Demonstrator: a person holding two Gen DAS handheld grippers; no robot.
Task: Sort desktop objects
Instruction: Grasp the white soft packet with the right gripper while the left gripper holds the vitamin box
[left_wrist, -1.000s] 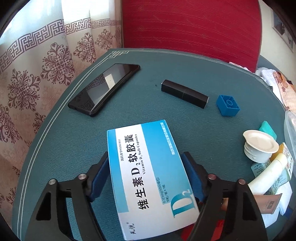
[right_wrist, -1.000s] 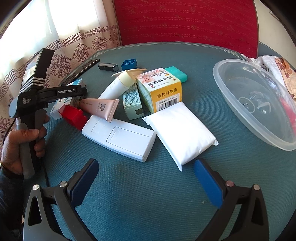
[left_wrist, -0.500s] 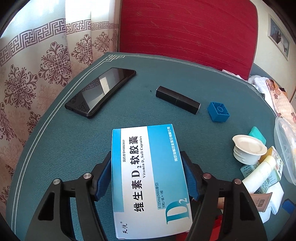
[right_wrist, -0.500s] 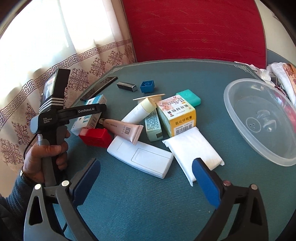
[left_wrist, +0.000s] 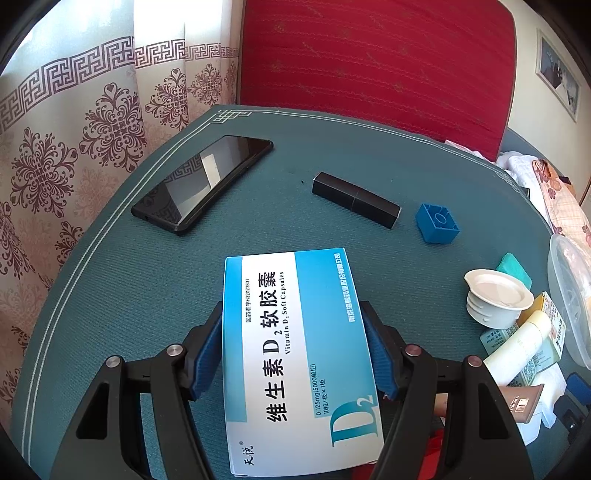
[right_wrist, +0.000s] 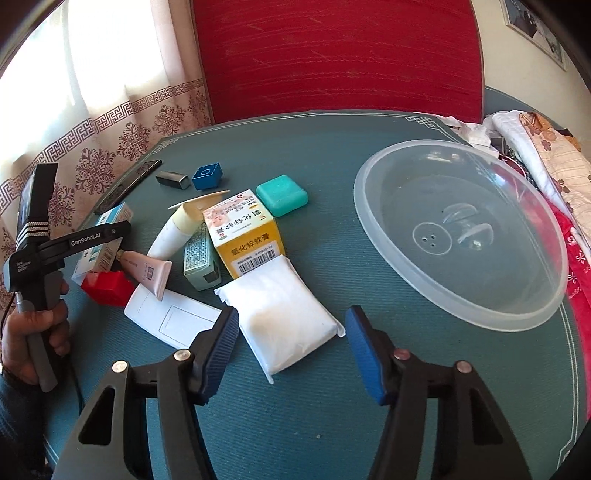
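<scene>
The left gripper (left_wrist: 295, 350) clamps the light, crushable vitamin D2 box (left_wrist: 295, 354) by its long sides above the green table (left_wrist: 147, 295), while the right gripper (right_wrist: 291, 347), its jaws just narrowing, straddles the soft white pouch (right_wrist: 284, 317) lying flat, untouched, best pinched across its width.

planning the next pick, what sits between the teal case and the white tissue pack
In the right wrist view, the yellow ointment box stands between the teal case and the white tissue pack, its barcode end touching the pack.
</scene>
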